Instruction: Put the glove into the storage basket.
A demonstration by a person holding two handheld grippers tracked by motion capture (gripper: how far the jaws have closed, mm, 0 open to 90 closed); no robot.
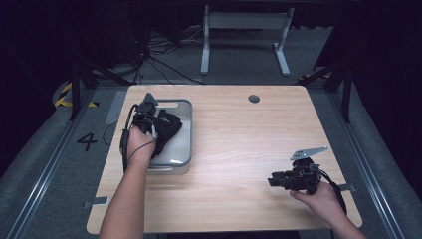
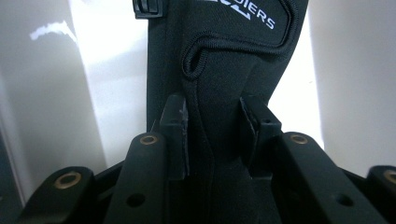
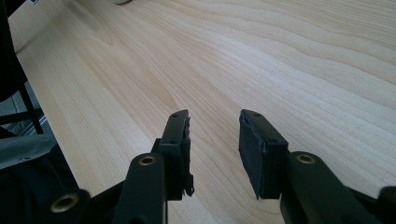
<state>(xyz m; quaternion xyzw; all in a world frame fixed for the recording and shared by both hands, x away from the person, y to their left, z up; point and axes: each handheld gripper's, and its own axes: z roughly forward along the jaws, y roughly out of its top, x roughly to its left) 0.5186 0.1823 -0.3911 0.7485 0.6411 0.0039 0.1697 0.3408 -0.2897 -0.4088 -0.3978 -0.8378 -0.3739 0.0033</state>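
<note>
At the far left of the high view, a "4" [image 1: 87, 141] is painted on the grey floor beside the bench [image 1: 239, 164], with yellow-black hazard tape [image 1: 63, 94] above it. Left of centre, a grey tray [image 1: 181, 149] sits on the bench's left part, and a black pouch [image 1: 166, 127] lies in it. The left claw [image 1: 149, 117] is down in the tray, pinching the pouch. In the left gripper view the pouch [image 2: 219, 70] runs up between the two jaws, which press on a fold of its fabric. White letters at the top of that frame read "DIERS", the start cut off by the edge; a small black buckle [image 2: 148, 7] sits at upper left, and pale tray walls [image 2: 42, 93] rise on both sides.

Lower right in the high view, the right claw [image 1: 273, 180] lies low over bare bench, well apart from the tray. In the right gripper view its jaws stand spread, nothing between them but wood grain [image 3: 280, 60].
</note>
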